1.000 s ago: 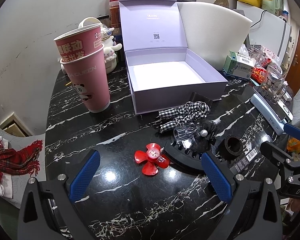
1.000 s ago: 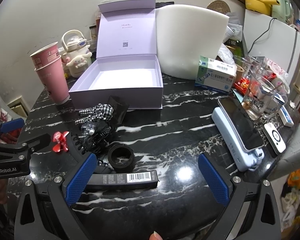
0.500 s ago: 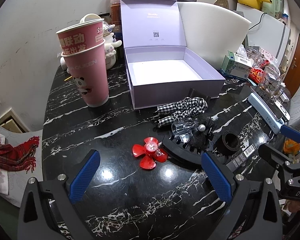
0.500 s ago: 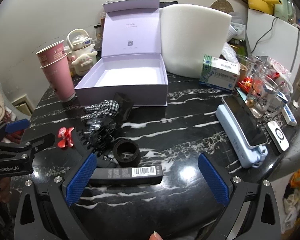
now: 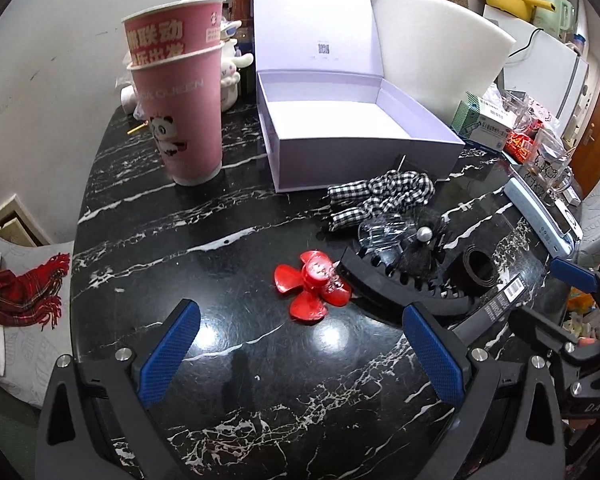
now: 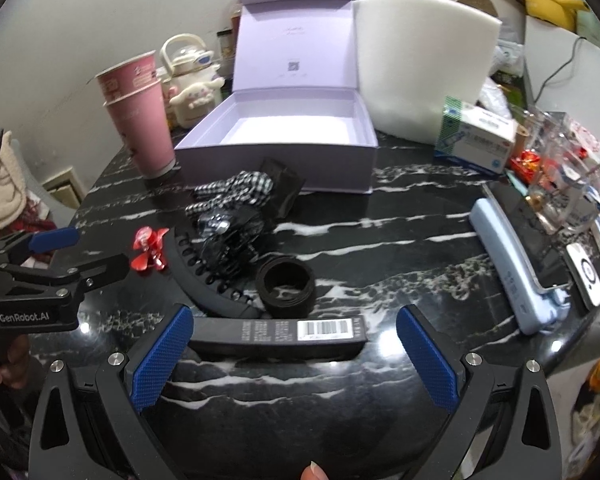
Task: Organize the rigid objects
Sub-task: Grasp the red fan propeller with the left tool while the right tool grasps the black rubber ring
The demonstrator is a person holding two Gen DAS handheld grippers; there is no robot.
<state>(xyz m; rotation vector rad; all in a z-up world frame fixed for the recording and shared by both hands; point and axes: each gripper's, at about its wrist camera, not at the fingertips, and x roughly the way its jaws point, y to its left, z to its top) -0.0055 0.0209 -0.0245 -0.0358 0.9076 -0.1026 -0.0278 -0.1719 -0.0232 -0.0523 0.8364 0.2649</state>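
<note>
An open lilac box (image 5: 356, 136) (image 6: 292, 140) stands empty at the back of the black marble table (image 5: 220, 240). In front of it lie a red flower clip (image 5: 312, 286) (image 6: 148, 250), a checked scrunchie (image 5: 380, 196) (image 6: 236, 192), a black toothed hair clip (image 5: 396, 284) (image 6: 208, 276), a black ring-shaped band (image 5: 478, 270) (image 6: 286, 284) and a long black barcoded box (image 6: 278, 334). My left gripper (image 5: 300, 346) is open and empty, just short of the red clip. My right gripper (image 6: 294, 346) is open, its fingers either side of the black box.
Two stacked pink paper cups (image 5: 180, 104) stand left of the lilac box, a white foam board (image 5: 432, 48) behind it. A blue device with a phone (image 6: 516, 264), a medicine box (image 6: 476, 140) and glassware (image 6: 560, 184) crowd the right side. A red scarf (image 5: 16, 292) lies off the table's left.
Both grippers have moved forward toward the objects. The red clip now lies closer to my left gripper, the black box between my right fingers. Both stay open.
</note>
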